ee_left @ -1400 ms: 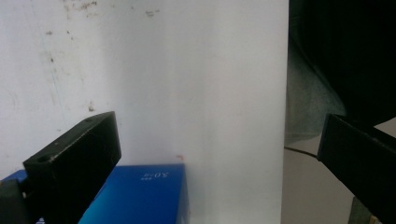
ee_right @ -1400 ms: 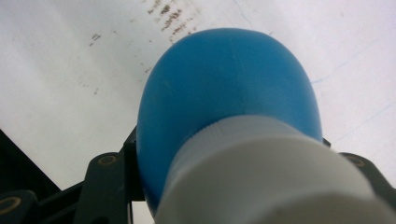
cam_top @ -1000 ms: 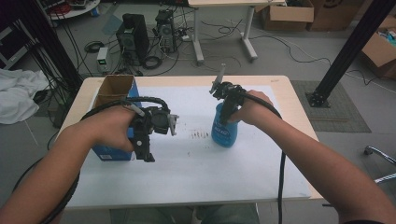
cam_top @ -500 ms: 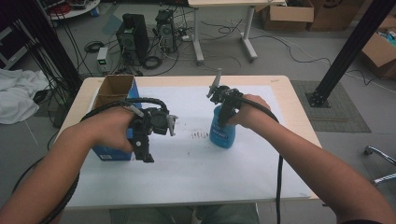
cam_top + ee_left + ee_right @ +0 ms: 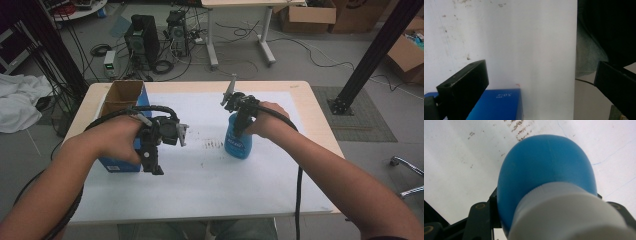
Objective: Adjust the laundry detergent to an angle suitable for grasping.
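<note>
Currently mid-task, by my reading: blue bottle is already gripped, not yet carried anywhere.

- Right gripper comes down on the bottle from above; in the right gripper view its jaws sit narrow against the neck, just under the white cap, with the blue body bulging below. Clamped on it.
- Bottle stands upright on the white table sheet, at about 3 o'clock from the left gripper, well apart from it. Dark smudges on the sheet lie just at its 9 o'clock.
- Left gripper hovers with jaws wide, nothing between them; the left gripper view shows bare sheet and a corner of the blue box beneath.
- Open cardboard-lined blue box sits at the table's 9 to 10 o'clock.

Judgement: grasp done. Left to do: lift and whatever use or placement follows, possibly into the box, though I cannot tell.
</note>
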A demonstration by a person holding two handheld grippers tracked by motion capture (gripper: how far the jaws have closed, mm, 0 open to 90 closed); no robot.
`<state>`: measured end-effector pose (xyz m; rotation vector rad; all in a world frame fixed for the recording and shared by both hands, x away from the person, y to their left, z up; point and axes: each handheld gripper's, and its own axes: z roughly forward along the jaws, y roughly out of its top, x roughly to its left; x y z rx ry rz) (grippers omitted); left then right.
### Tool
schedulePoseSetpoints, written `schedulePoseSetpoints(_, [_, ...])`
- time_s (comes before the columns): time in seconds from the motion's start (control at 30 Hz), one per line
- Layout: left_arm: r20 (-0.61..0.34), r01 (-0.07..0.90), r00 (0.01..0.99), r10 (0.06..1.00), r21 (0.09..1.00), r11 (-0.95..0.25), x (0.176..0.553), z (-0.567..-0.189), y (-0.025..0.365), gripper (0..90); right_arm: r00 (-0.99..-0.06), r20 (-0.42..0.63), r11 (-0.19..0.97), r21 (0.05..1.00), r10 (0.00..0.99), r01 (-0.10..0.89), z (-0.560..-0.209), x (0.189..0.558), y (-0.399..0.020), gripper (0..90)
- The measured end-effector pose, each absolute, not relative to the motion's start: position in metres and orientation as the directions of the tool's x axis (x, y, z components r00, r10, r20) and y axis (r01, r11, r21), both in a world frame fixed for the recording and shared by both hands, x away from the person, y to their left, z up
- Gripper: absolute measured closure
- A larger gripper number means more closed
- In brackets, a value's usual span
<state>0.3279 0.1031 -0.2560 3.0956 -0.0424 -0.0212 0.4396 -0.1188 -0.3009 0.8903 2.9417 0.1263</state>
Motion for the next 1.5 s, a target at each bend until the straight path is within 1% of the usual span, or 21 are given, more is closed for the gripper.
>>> schedulePoseSetpoints(0.57, [-0.019,-0.024,0.999,-0.025,0.035,-0.999,0.328,-0.257,0.105,0.1,-0.840,-0.047,0.839,0.102,0.540,0.534,-0.300,0.438,-0.119,38.8])
schedulePoseSetpoints(0.8, [-0.025,-0.025,0.999,-0.026,0.039,-0.999,0.328,-0.259,0.104,0.1,-0.848,-0.053,0.846,0.118,0.528,0.520,-0.298,0.438,-0.120,36.5])
schedulePoseSetpoints(0.93, [-0.027,-0.027,0.999,-0.028,0.035,-0.999,0.328,-0.258,0.103,0.1,-0.849,-0.054,0.847,0.129,0.525,0.516,-0.295,0.439,-0.122,30.5])
schedulePoseSetpoints(1.03, [-0.029,-0.026,0.999,-0.027,0.033,-0.999,0.328,-0.258,0.103,0.0,-0.850,-0.055,0.848,0.129,0.524,0.515,-0.294,0.439,-0.124,27.9])
schedulePoseSetpoints(1.5, [-0.029,-0.025,0.999,-0.026,0.033,-0.999,0.328,-0.257,0.103,0.1,-0.880,-0.040,0.873,0.153,0.473,0.463,-0.286,0.439,-0.127,20.1])
